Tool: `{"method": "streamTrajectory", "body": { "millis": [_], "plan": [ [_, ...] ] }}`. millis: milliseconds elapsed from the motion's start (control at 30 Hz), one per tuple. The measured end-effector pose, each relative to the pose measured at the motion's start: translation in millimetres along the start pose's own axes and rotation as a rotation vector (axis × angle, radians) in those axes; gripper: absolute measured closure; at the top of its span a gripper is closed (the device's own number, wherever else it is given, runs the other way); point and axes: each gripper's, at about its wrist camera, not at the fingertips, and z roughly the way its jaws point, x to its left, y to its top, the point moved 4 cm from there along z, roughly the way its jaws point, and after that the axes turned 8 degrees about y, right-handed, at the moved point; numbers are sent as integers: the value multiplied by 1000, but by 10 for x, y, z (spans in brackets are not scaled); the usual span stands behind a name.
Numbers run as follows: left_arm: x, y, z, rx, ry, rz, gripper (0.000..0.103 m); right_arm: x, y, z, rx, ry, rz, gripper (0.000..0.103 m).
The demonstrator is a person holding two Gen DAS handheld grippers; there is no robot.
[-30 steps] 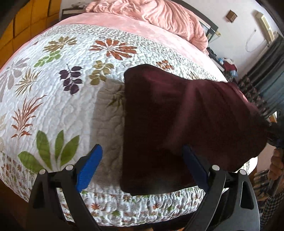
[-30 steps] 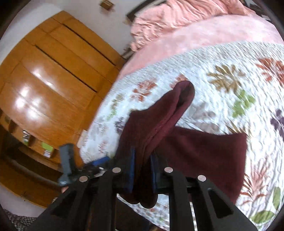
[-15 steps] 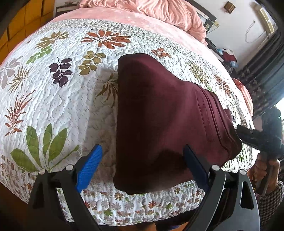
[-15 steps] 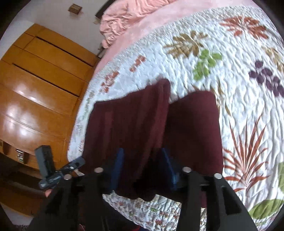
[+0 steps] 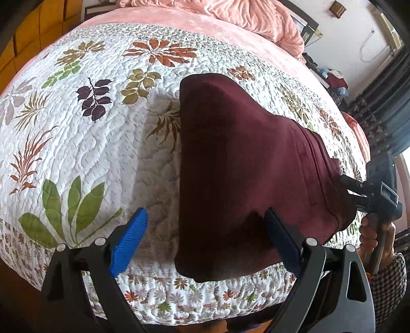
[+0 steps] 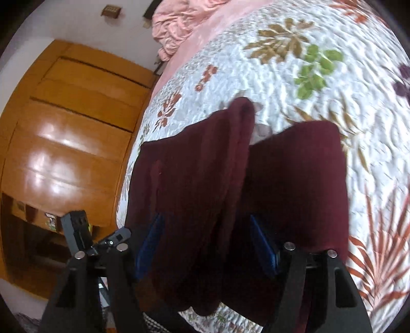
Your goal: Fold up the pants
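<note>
Lying near the front edge of a bed (image 5: 107, 153) spread with a white quilt (image 5: 77, 133) printed in leaves and flowers, maroon pants (image 5: 243, 179) folded over into a broad, layered panel. Seen at lower left in the left wrist view, left gripper (image 5: 202, 240), blue pads spread wide apart, one pad over bare quilt just beside the fabric, the other overlapping the near edge of the cloth, nothing clamped between. Farther back, a rumpled pink blanket (image 5: 256, 18) heaped at the head of the bed. Reaching in at the far right of the same view, right gripper (image 5: 346, 188), a dark tool held by a hand, at the raised right-hand edge of the pants. From the right wrist view, right gripper (image 6: 207, 246) open around a hanging fold of maroon cloth, pads set apart on either side; whether either pad touches the fabric, impossible to tell. Beside the bed at left, a glossy wooden wardrobe (image 6: 71, 133); below it, the left gripper's dark body (image 6: 84, 238) at the frame's lower left.
</note>
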Motion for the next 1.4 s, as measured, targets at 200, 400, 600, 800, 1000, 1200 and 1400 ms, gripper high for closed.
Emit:
{"method": "streamTrajectory", "body": {
  "millis": [200, 400, 600, 800, 1000, 1200, 1400],
  "plan": [
    [-87, -10, 29, 8, 6, 10, 12, 157, 8, 221, 32, -30, -74, 76],
    [-123, -6, 34, 14, 8, 14, 12, 287, -39, 24, -15, -10, -98, 83],
    [-252, 1, -10, 1, -11, 41, 12, 558, -22, -292, -73, 0, -147, 84],
    [-435, 0, -28, -6, -23, 75, 11, 599, 52, -589, -108, -39, -172, 84],
    [-559, -27, 65, 11, -10, 106, 11, 348, 30, -592, -79, -135, -163, 84],
    [-603, -44, 209, 43, 10, 109, 11, -124, -91, -407, -28, -223, -91, 79],
    [-584, 2, 205, 43, 11, 111, 11, 13, 67, -640, -78, -203, -108, 60]
  ]
}}
